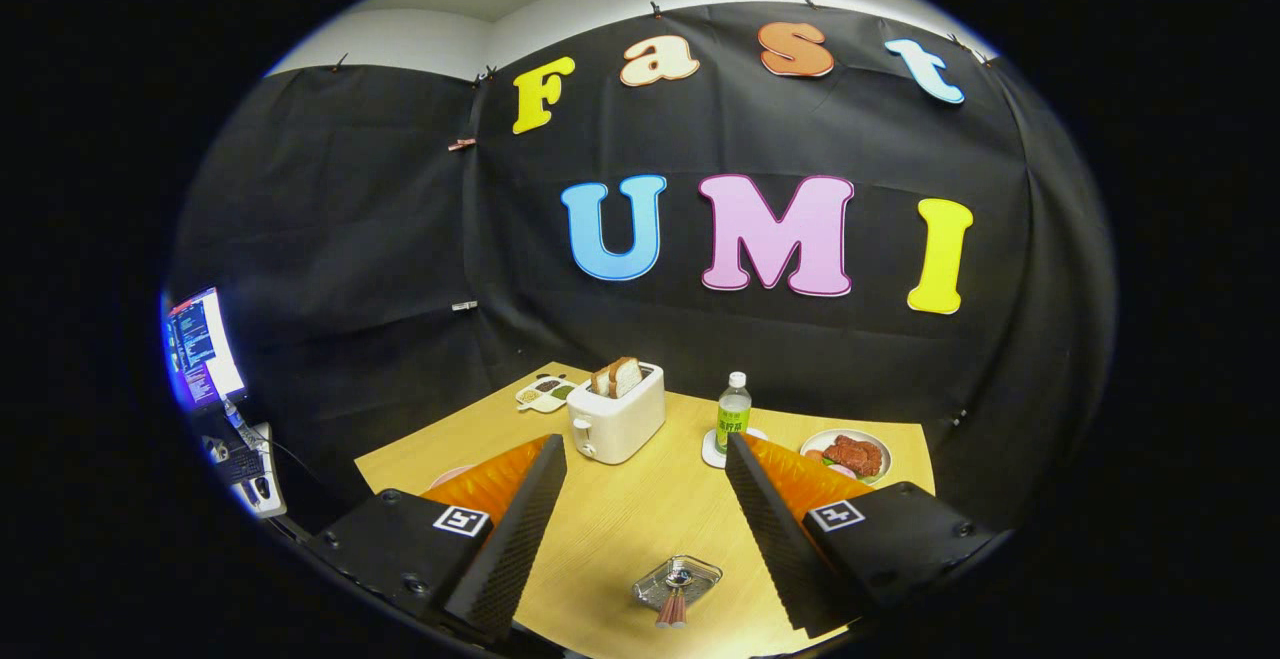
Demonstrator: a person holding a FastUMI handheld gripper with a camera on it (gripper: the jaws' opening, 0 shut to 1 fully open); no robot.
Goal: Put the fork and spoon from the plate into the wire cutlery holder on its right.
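Note:
A small shiny plate lies on the wooden table, low between my two fingers and close to me. On it rest two pieces of cutlery with reddish handles that point toward me over the plate's near rim; I cannot tell fork from spoon. My gripper is held above the table, open wide, with nothing between its fingers. The plate sits well below and behind the fingertips.
A white toaster with bread slices stands just beyond the fingertips. To its right are a green-labelled bottle on a coaster and a plate of meat. A small snack tray lies at the back left. A monitor glows far left.

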